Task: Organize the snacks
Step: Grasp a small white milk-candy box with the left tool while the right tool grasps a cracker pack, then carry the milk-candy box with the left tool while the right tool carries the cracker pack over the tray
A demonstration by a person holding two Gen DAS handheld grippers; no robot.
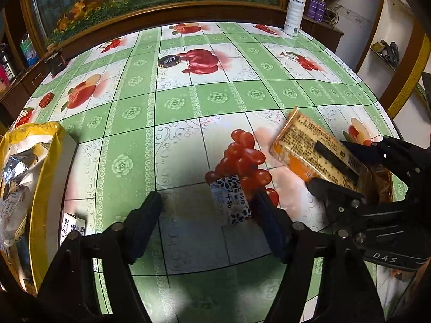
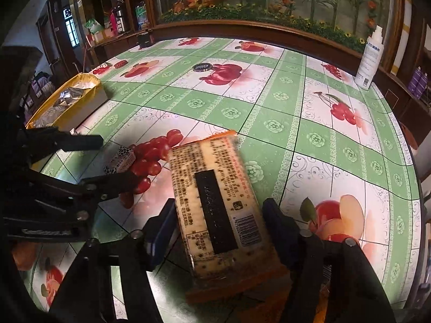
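Note:
A long orange-edged cracker pack (image 2: 212, 202) with printed text and a black stripe lies between the fingers of my right gripper (image 2: 221, 215), both pads against its sides. The left wrist view shows the same pack (image 1: 309, 148) in my right gripper (image 1: 334, 164) at the right. A small black-and-white patterned candy packet (image 1: 231, 202) rests on the tablecloth between the wide-apart fingers of my left gripper (image 1: 207, 212), close to the right finger and clear of the left one. In the right wrist view the candy packet (image 2: 120, 158) sits between the left gripper's fingers (image 2: 91, 141).
A yellow-lined box (image 1: 48, 161) full of wrapped snacks stands at the table's left edge, with a small white carton (image 1: 72, 223) beside it. A black round lid (image 1: 169, 60) and a white spray bottle (image 1: 295, 13) sit farther back. A brown woven rim (image 1: 385, 185) shows under the pack's near end.

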